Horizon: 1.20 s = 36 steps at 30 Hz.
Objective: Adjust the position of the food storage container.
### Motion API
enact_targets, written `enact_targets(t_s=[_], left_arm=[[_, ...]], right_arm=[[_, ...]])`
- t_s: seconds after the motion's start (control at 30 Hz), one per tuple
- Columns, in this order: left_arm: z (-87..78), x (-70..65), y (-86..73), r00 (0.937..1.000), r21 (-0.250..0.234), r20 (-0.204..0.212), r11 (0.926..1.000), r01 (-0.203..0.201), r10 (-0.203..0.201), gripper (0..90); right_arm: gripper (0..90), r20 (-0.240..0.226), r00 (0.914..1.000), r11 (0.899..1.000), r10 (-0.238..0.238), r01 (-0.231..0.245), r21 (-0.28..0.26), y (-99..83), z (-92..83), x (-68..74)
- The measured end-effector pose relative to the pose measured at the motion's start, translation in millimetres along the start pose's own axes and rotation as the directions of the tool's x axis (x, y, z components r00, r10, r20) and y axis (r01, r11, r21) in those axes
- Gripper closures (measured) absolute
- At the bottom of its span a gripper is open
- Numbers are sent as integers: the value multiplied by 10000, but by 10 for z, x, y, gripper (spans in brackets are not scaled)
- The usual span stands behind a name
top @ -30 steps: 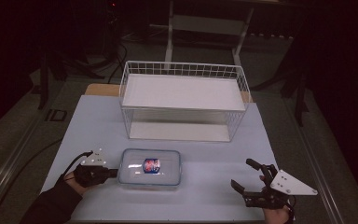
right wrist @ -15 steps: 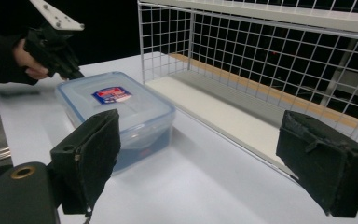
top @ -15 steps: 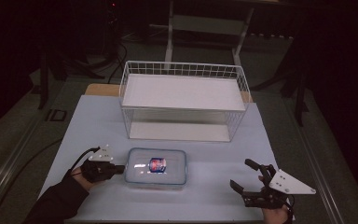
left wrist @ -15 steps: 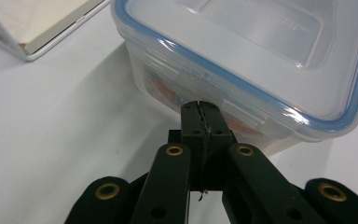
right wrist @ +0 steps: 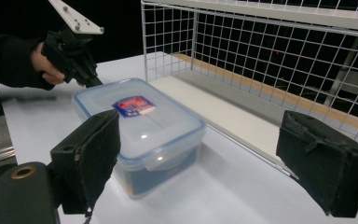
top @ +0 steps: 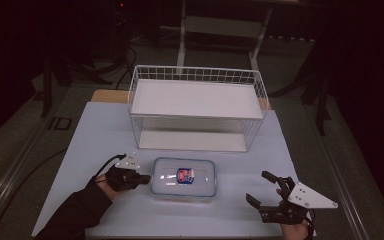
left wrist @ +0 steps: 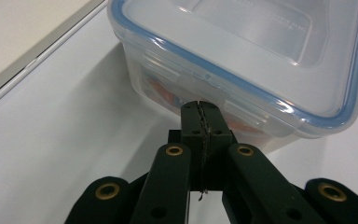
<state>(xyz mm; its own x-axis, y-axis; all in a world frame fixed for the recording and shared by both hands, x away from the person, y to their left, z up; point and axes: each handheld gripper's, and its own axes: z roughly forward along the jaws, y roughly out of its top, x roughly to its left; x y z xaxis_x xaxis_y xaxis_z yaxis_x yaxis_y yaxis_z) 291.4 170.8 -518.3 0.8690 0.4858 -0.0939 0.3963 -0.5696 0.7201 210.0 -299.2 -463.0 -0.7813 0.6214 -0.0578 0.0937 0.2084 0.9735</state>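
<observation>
My left gripper [top: 145, 178] is squeezed tight with nothing in it, its tip right at the clear box's [top: 184, 178] 9 o'clock side. My right gripper [top: 261, 191] (jaws wide apart) waits at the box's 4 o'clock.

Two handheld black grippers, left gripper [top: 147, 178] and right gripper [top: 262, 195], each carry a pale grey three-cornered plate with small holes on top. Brass-coloured rivets dot the black linkage arms. The right jaws wear thick black pads. A dark cable trails from the left gripper. The person wears dark sleeves.
</observation>
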Motion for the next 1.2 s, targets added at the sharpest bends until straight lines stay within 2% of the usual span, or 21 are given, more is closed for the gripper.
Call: enact_targets(t_s=[0.33, 0.47, 0.93, 1.03, 1.13, 1.2], left_arm=[[187, -93, 174, 9982, 34, 518, 9995, -318, 315, 897], [247, -117, 229, 9974, 38, 591, 9991, -414, 411, 897], [415, -140, 348, 9951, -104, 962, 9997, -240, 249, 897], [419, -145, 349, 9937, -68, 1088, 9996, -279, 285, 896], [362, -159, 346, 9947, -75, 976, 9995, -317, 323, 895], [286, -153, 338, 9956, -221, 915, 9996, -171, 190, 892]], right_arm=[[132, -55, 10000, 10000, 17, -17, 22, -2, 13, 2], [132, -71, 10000, 10000, 34, -34, 7, -3, 12, 0], [133, -124, 9999, 10000, -8, 9, 74, -8, 23, -2], [133, -113, 9999, 10000, 10, -9, 83, -10, 21, -2], [133, -116, 9999, 10000, 50, -49, 83, -14, 23, -6], [133, -105, 9999, 9999, 17, -16, 120, -14, 24, -2]])
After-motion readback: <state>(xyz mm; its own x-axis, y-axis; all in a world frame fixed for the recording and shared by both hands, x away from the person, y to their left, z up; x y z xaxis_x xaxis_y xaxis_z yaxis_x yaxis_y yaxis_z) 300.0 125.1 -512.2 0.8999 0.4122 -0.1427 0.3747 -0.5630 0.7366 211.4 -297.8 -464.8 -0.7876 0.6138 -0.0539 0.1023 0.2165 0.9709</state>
